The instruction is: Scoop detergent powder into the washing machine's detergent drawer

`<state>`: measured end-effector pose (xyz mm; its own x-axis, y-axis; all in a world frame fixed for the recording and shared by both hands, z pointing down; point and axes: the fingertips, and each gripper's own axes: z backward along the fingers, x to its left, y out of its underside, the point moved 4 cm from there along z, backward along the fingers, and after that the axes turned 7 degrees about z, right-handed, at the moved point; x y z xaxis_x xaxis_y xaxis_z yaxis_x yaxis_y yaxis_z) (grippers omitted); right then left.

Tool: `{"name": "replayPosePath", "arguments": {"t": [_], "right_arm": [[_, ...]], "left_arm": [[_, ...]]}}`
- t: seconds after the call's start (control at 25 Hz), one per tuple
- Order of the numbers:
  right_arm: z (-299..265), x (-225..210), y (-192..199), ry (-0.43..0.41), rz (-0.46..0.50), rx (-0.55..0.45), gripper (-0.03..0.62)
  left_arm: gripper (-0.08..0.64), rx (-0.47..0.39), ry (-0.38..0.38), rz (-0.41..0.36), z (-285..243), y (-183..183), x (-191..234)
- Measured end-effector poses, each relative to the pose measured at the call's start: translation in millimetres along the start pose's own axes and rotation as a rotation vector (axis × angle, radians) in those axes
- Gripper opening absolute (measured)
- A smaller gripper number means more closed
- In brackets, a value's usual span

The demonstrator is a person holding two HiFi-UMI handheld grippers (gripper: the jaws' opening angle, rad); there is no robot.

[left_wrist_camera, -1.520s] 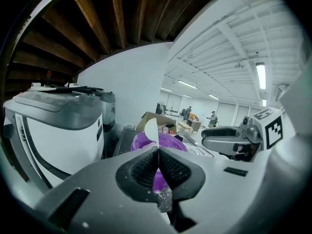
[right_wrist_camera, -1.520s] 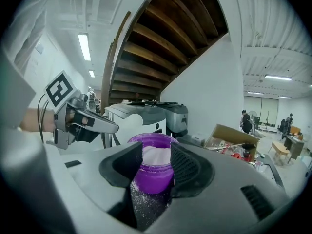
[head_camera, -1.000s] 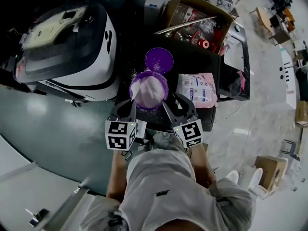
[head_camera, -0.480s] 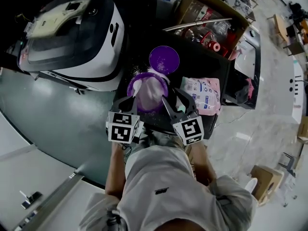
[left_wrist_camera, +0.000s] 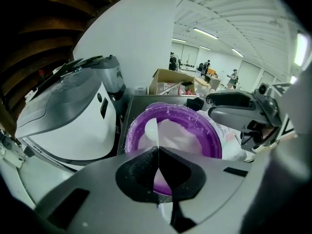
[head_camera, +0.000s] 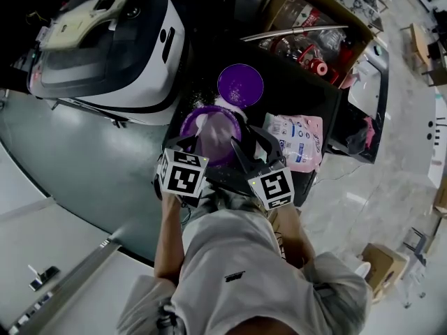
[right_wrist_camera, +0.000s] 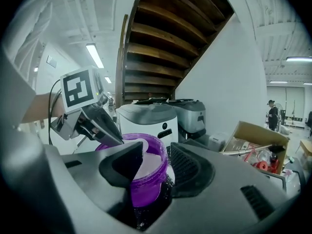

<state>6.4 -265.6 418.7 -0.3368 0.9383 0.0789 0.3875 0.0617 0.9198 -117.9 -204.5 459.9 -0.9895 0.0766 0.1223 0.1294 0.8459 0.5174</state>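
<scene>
Head view: seen from above, a person stands at a dark table [head_camera: 318, 93]. A purple tub [head_camera: 190, 121] of white detergent powder [head_camera: 215, 132] sits on it, just in front of the person. The tub's purple lid [head_camera: 240, 84] lies flat just beyond it, and a printed pouch [head_camera: 297, 138] lies to the right. A white washing machine [head_camera: 105, 47] with a dark top stands to the left of the table. A cardboard box [head_camera: 307, 5] of red and clear items sits at the far edge. The left gripper [head_camera: 187, 142] reaches to the tub's near left side and the right gripper [head_camera: 253, 145] to its near right side.

Left gripper view: the jaws are pressed together on the thin handle of a white scoop [left_wrist_camera: 150, 129]. Its bowl rests in the powder near the tub's left wall. The right gripper shows at the right, at the tub's rim.

Right gripper view: the jaws grip the tub's wall, one jaw inside over the powder and the other outside. The left gripper, with its marker cube, is at the tub's far left rim. A second machine [right_wrist_camera: 191, 113] stands beside the washing machine behind.
</scene>
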Motion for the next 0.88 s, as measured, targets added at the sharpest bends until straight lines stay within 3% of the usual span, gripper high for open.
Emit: {"name": "replayPosePath", "arguments": {"t": [0.52,0.72,0.88], "right_arm": [[-4.1,-16.8,4.0,-0.016,-0.008,-0.025,0.179],[-2.9,-20.5,1.3,-0.011,-0.041,-0.001,0.179],[-1.9,-25.4,3.8,-0.001,-0.033,-0.015,0.178]], "left_arm": [[0.015,0.156,-0.071,-0.092,-24.4,-11.9,-4.2],[0.015,0.247,-0.092,-0.168,-32.8,-11.9,-6.8],[0.015,0.296,-0.053,-0.217,-40.1,-14.1,-16.8]]}}
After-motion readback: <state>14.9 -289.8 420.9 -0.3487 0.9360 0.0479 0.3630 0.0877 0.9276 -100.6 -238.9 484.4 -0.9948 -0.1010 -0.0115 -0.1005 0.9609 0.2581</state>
